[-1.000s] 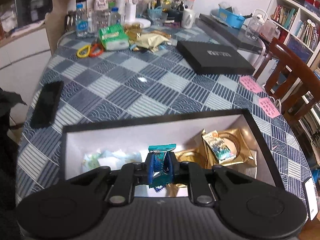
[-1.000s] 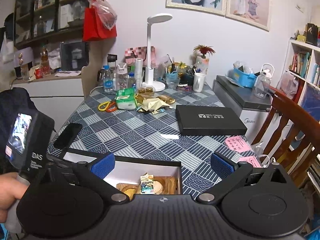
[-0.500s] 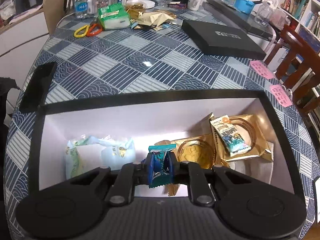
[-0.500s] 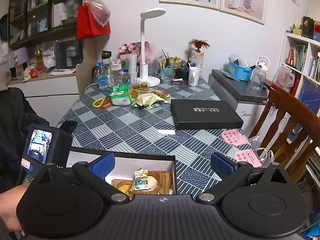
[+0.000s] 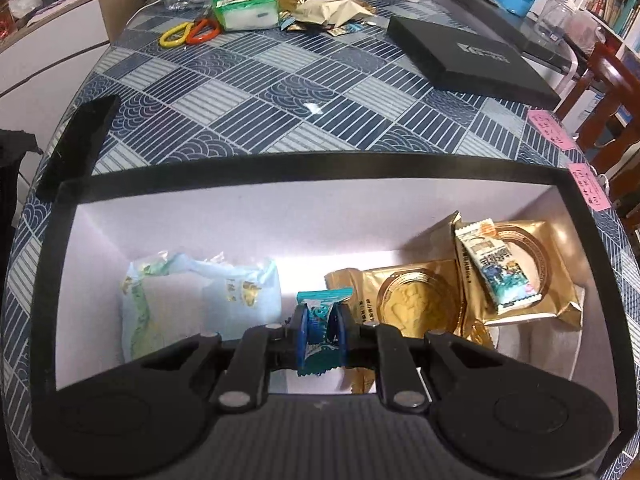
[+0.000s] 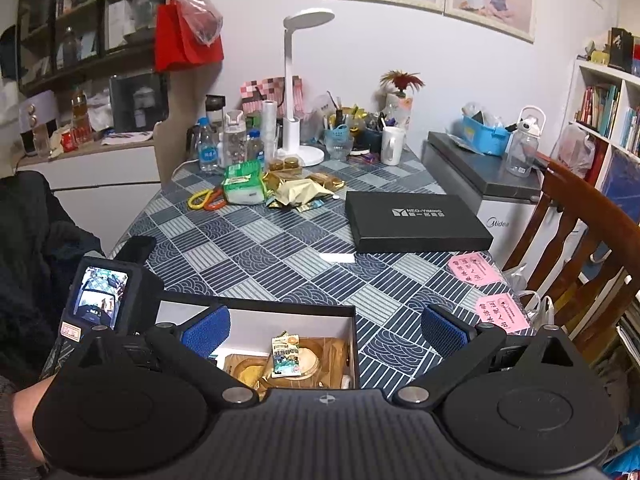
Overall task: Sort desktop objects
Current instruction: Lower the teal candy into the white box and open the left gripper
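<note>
Sorted so far, inside the open box (image 5: pixel 256 168): one pale tissue pack (image 5: pixel 192 304) at the left, two gold snack pouches (image 5: pixel 416 300) at the right, one small blue-and-white sachet (image 5: pixel 492 272) lying on top of them.

In hand: my left claw (image 5: pixel 323 330) is pinched shut on a teal candy wrapper (image 5: pixel 322 320), held over the box interior between the tissue pack and the pouches, not yet let go. My right claw (image 6: pixel 324 326) stands spread wide and empty above the box's near corner.

Left to sort, by my reckoning: the heap at the far end of the tabletop (image 5: pixel 280 92), namely the green tissue pack (image 5: pixel 244 6), gold wrappers (image 5: pixel 332 10) and yellow and orange rings (image 5: pixel 190 34).

Also present: black flat case (image 5: pixel 468 60), pink notes (image 6: pixel 472 268), dark phone (image 5: pixel 78 140) beside the box's left edge, bottles, lamp, mug.

Obstructions: none between claw and box floor; free floor between the tissue pack and the pouches is narrow.
</note>
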The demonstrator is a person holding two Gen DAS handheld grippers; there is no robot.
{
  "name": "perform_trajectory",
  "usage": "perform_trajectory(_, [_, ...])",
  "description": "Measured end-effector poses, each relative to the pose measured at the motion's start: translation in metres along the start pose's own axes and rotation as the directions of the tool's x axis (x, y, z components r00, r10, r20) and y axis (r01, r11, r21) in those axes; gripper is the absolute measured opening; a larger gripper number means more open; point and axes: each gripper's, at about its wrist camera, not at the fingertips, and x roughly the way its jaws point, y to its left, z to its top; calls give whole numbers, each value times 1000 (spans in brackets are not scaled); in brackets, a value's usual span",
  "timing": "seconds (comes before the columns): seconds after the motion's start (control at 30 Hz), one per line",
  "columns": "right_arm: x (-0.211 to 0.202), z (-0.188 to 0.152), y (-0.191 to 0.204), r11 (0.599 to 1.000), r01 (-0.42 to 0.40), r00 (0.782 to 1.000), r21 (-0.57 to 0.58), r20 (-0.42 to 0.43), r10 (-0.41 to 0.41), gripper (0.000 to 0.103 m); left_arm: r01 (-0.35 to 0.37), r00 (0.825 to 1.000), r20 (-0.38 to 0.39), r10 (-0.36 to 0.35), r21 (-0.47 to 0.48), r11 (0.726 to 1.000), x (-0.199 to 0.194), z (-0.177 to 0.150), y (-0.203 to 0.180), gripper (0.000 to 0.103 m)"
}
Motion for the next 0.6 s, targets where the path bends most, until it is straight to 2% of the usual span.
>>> perform_trajectory(0.5, [4,0,0,1000,-2,1000,2,-13,2,103,3,1000,-9,-3,-14,1000,6,0,0,19])
perform_trajectory(0.6, [4,0,0,1000,-3,1000,2,-15,3,103,5,1000,-7,-5,-18,1000,5,0,0,25])
